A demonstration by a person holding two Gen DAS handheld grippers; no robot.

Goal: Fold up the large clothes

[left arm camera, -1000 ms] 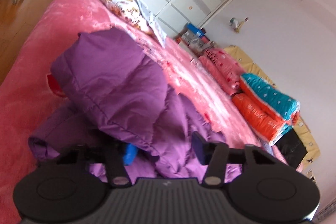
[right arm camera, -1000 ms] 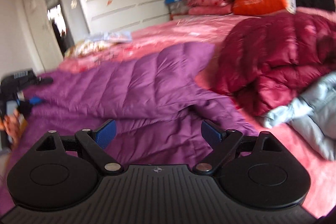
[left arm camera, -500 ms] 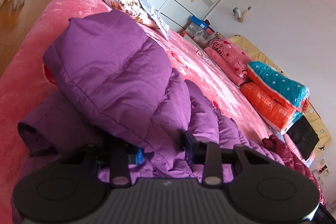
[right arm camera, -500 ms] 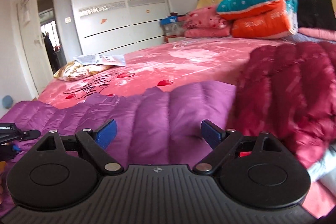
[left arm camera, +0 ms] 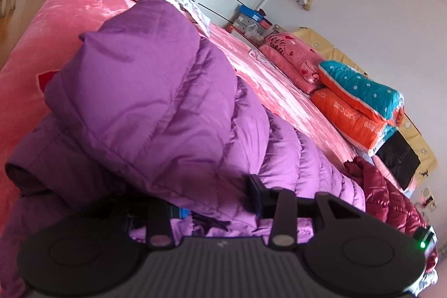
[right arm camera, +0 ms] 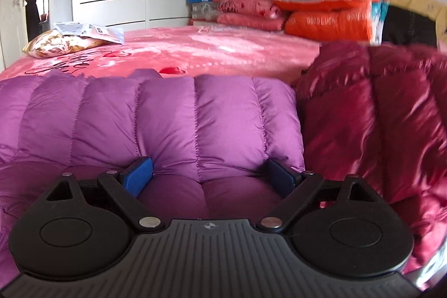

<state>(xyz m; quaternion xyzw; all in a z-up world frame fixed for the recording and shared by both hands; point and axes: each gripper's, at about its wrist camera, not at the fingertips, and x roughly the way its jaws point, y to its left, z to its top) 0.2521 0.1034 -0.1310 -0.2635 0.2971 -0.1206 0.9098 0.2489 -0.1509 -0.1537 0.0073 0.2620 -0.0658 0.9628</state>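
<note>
The left claw (left arm camera: 218, 203) points forward and tilts to one side, its fingers partly closed with purple padded fabric bunched between them. The left finger is mostly buried, so the grip looks firm but cannot be confirmed. The right claw (right arm camera: 208, 175) sits level, its blue-padded fingers (right arm camera: 138, 176) spread wide and pressed into a puffy fold.

Your right tool (right arm camera: 208, 176) is hemmed by the dark red jacket (right arm camera: 377, 124), touching the purple jacket (right arm camera: 156, 113). Beyond it, open pink bed (right arm camera: 212, 49) runs to the folded quilts (right arm camera: 329, 4) and pillow (right arm camera: 58, 42).
</note>
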